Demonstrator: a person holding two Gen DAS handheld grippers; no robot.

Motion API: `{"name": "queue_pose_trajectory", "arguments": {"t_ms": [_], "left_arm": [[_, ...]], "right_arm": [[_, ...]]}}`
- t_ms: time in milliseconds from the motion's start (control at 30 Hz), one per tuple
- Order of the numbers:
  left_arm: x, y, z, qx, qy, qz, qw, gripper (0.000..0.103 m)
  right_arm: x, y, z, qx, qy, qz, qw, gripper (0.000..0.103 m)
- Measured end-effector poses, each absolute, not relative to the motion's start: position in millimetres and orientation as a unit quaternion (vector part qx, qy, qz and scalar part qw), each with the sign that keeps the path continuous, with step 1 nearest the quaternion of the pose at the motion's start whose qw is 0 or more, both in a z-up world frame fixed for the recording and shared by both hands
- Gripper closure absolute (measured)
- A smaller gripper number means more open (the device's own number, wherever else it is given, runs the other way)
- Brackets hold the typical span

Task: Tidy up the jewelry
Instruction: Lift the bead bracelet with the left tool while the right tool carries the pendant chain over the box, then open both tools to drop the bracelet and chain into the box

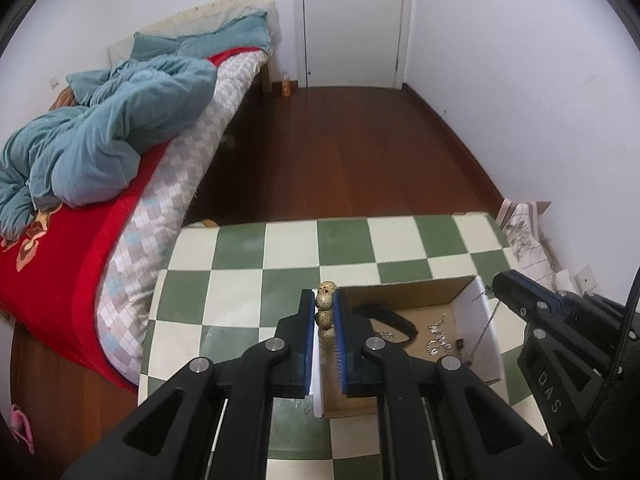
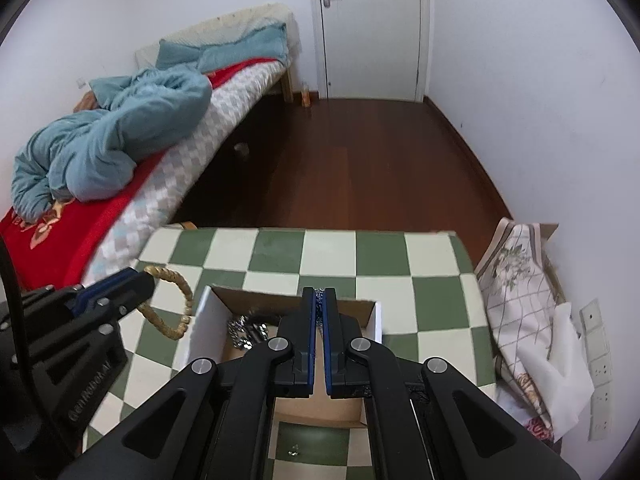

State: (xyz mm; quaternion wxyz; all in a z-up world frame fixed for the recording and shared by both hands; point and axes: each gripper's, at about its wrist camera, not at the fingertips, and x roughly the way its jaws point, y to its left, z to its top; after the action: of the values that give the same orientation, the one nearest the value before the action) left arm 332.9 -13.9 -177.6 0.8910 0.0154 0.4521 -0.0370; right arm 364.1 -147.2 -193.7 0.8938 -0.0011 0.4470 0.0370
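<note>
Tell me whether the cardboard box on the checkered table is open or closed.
Open. The cardboard box has no lid over it, and a silver chain and a dark item lie visible on its floor.

Two tools: left tool (image 1: 326,300), right tool (image 2: 319,300). One beaded bracelet (image 1: 325,308), one cardboard box (image 2: 200,320), one worktop (image 2: 328,248), one bed (image 1: 60,248).

Readable text only on the gripper bodies: "DAS" embossed on the side of the right gripper (image 1: 496,285) as seen from the left wrist, and raised lettering on the left gripper (image 2: 149,277), roughly "GenRobot", rest too blurred.
</note>
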Motion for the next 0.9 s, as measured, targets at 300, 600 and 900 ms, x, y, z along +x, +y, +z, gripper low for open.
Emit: {"name": "queue_pose_trajectory", "arguments": {"t_ms": [300, 600, 900], "left_arm": [[341.0, -12.7, -203.8, 0.014, 0.479, -0.036, 0.877, 0.096], [335.4, -7.1, -190.4, 0.029, 0.462, 0.003, 0.886, 0.047], [325.5, 7.5, -177.5, 0.046, 0.447, 0.044, 0.892, 0.000]], "right_arm": [[368.3, -155.0, -236.5, -0.002, 0.489, 0.025, 0.872, 0.100], [366.3, -159.5, -242.0, -0.027, 0.517, -0.005, 0.855, 0.063], [354.7, -155.0, -228.6, -0.041, 0.515, -0.026, 0.856, 0.002]]}}
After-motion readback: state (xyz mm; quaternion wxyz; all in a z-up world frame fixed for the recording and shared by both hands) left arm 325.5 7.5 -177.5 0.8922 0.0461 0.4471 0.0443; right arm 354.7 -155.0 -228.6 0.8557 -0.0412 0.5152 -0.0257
